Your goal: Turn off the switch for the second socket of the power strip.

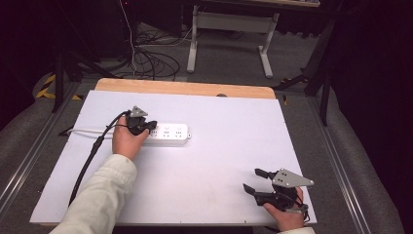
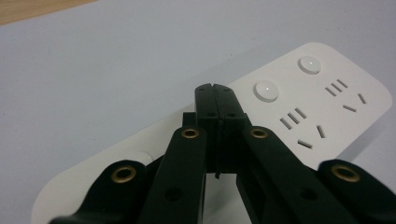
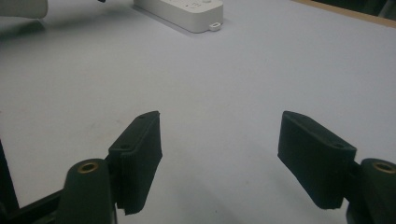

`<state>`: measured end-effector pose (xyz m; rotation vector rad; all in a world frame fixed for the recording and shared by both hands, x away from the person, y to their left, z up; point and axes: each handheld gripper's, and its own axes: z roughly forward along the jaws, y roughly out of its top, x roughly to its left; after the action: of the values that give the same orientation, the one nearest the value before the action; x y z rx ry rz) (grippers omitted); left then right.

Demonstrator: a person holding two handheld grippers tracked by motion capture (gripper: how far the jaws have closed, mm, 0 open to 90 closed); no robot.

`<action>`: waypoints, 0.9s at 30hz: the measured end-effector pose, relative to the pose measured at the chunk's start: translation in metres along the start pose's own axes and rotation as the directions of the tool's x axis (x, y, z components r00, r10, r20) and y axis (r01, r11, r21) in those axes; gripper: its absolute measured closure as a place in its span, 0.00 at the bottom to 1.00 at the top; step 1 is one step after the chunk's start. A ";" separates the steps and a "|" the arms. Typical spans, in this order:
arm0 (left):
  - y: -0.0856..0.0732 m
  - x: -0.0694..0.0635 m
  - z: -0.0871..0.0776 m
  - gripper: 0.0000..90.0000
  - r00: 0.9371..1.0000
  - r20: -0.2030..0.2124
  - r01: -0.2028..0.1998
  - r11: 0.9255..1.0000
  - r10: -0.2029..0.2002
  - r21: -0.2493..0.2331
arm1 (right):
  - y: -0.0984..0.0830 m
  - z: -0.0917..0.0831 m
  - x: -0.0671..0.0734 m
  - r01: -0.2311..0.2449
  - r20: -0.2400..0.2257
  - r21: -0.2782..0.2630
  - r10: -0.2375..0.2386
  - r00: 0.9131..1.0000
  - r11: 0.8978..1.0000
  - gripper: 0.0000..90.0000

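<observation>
Over power strip [image 1: 168, 133]: left hand-held gripper [image 1: 149, 127], closed.

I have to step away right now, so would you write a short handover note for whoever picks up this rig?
Left gripper: jaws shut with nothing between them, tips over the left end of the white power strip; whether they press on it cannot be told.
Right gripper: jaws wide open and empty, low over the white table near its front right corner.
The power strip lies flat left of centre, its cord running off to the left. Its sockets have no plug in them.
Done: left gripper brought to the strip.
Left: probably pressing one of the round buttons, which lie just ahead of the tips.
</observation>
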<state>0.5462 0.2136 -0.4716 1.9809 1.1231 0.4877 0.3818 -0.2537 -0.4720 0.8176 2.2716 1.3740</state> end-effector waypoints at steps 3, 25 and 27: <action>0.000 0.001 0.000 1.00 1.000 0.006 0.016 1.000 -0.016 0.002 | 0.000 0.000 0.000 0.001 0.000 0.000 -0.001 1.000 1.000 0.34; 0.001 -0.006 -0.001 1.00 0.998 -0.063 -0.003 1.000 0.004 0.016 | 0.000 0.001 0.001 0.005 -0.004 0.006 -0.005 1.000 1.000 0.34; 0.000 -0.006 -0.001 1.00 0.998 -0.058 -0.005 1.000 0.006 0.016 | 0.000 0.001 0.001 0.003 -0.004 0.006 -0.003 1.000 1.000 0.34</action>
<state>0.5427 0.2089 -0.4706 1.9952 1.1607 0.5436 0.3818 -0.2524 -0.4725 0.8145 2.2803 1.3692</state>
